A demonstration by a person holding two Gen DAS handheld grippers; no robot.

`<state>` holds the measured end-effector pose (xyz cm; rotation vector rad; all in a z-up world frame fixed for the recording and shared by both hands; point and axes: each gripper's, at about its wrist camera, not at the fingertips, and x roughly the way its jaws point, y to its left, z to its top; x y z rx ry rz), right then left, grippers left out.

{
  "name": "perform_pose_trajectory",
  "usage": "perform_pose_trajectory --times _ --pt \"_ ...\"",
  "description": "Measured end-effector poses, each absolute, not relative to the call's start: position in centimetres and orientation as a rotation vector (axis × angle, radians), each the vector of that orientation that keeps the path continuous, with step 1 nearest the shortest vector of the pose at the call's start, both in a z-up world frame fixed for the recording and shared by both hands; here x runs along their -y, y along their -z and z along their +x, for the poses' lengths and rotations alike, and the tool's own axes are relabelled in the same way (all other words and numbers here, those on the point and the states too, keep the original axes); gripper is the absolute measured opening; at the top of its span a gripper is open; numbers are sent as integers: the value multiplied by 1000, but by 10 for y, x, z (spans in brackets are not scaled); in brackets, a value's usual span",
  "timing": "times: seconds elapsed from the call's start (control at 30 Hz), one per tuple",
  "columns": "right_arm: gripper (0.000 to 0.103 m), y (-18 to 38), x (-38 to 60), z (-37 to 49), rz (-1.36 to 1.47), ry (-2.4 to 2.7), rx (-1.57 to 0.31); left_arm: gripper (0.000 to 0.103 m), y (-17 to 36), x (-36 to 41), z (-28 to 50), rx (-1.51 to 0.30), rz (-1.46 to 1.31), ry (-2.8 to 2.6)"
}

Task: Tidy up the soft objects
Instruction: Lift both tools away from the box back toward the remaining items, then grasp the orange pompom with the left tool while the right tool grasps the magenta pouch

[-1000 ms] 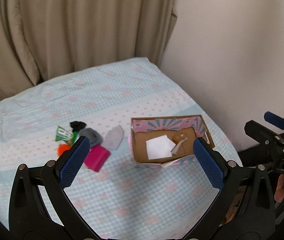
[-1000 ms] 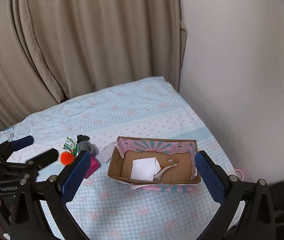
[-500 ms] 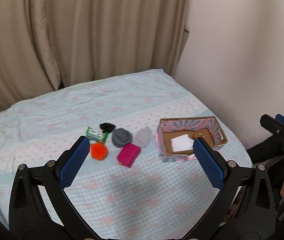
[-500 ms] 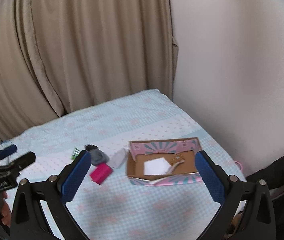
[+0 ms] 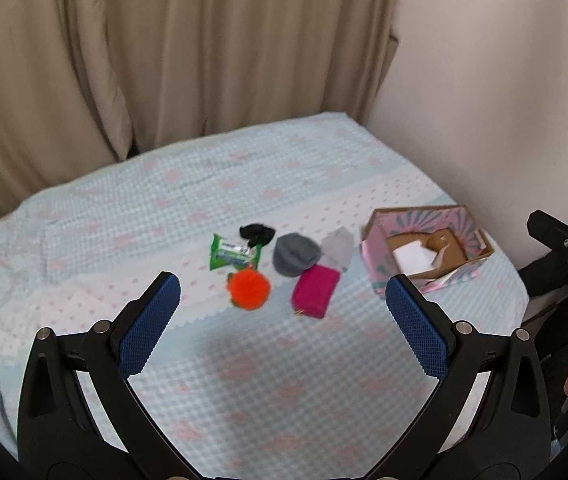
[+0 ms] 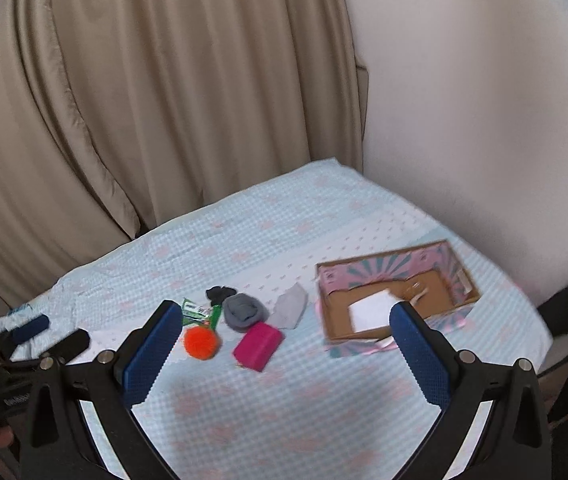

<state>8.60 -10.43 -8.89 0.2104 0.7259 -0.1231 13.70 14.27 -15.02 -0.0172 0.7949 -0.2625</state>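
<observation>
Soft bits cluster mid-bed, orange pompom and pink pouch nearest, left of the cardboard box, while left gripper and right gripper hover, jaws spread, empty, seemingly choosing a first pick.

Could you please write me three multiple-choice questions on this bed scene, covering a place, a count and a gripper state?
1. Where does the patterned box stand relative to the loose items?
A. right of them
B. left of them
C. on top of them

2. How many loose items lie outside the box?
A. three
B. six
C. nine

3. How is the left gripper?
A. shut on the orange pom-pom
B. open, empty
C. shut on the box

Answers: 1 A, it sits beyond the light grey cloth. 2 B, six lie clustered. 3 B, its fingers stand wide apart above the pom-pom.
</observation>
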Motion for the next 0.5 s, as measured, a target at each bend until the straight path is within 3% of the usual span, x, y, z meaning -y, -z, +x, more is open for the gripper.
perform_pose_trajectory --times 0.27,0.5 --pt "103 163 73 137 268 181 -808 102 244 -161 192 -870 -66 291" --pt "103 246 60 184 308 221 -903 94 325 -152 239 -906 -3 317"
